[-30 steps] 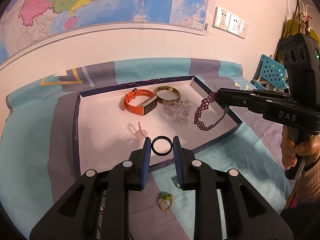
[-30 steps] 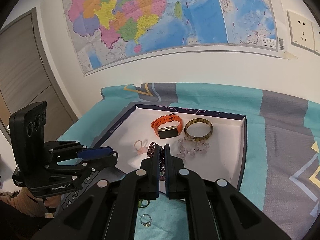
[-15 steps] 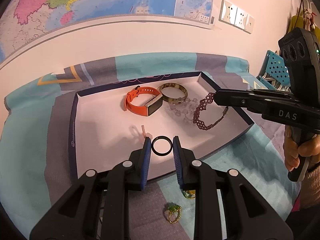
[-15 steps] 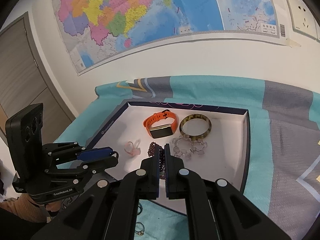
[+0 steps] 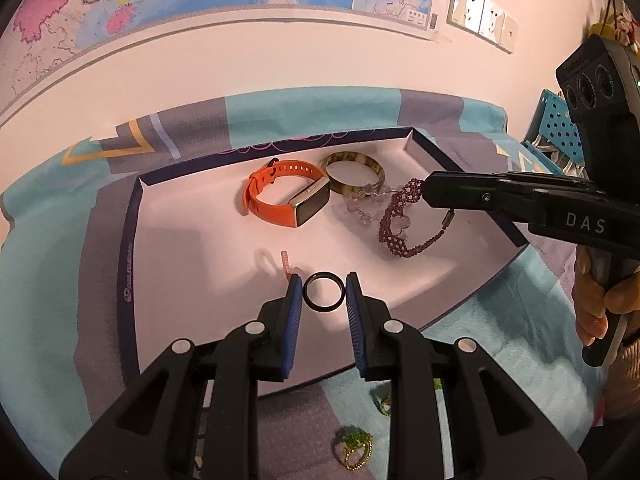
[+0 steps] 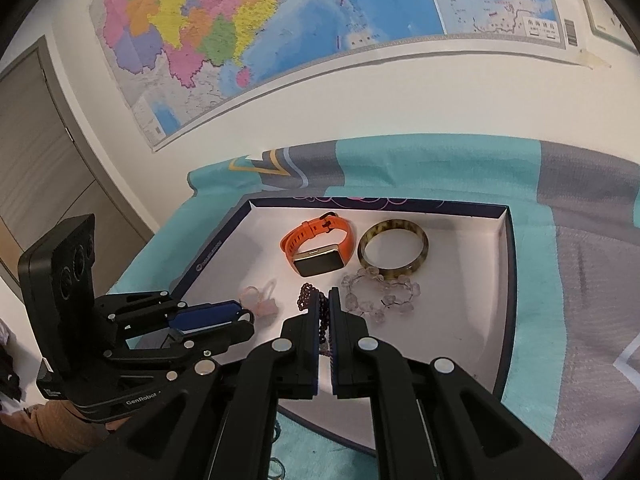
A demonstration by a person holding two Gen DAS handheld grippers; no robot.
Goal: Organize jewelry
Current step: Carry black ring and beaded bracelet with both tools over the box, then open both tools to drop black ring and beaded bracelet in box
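Observation:
My left gripper [image 5: 323,285] is shut on a thin black ring [image 5: 324,311], held flat between the blue pads just over the front part of the white tray [image 5: 132,240]. My right gripper [image 5: 429,191] comes in from the right, shut on a purple beaded bracelet [image 5: 394,232] that dangles into the tray with its lower loop near the floor. In the right wrist view the purple bracelet [image 6: 306,293] sticks out between the closed fingers of my right gripper [image 6: 325,294]. The left gripper [image 6: 242,317] is low on the left.
In the tray lie an orange watch [image 5: 280,200], a mottled bangle [image 5: 354,172], a clear crystal bracelet [image 5: 362,212] and a small pink piece [image 5: 286,264]. Gold rings with green stones [image 5: 356,450] lie on the teal cloth in front. A blue perforated rack [image 5: 560,136] stands far right.
Both grippers have moved forward and down over the tray, each with its piece still held. The purple bracelet hangs lower into the tray.

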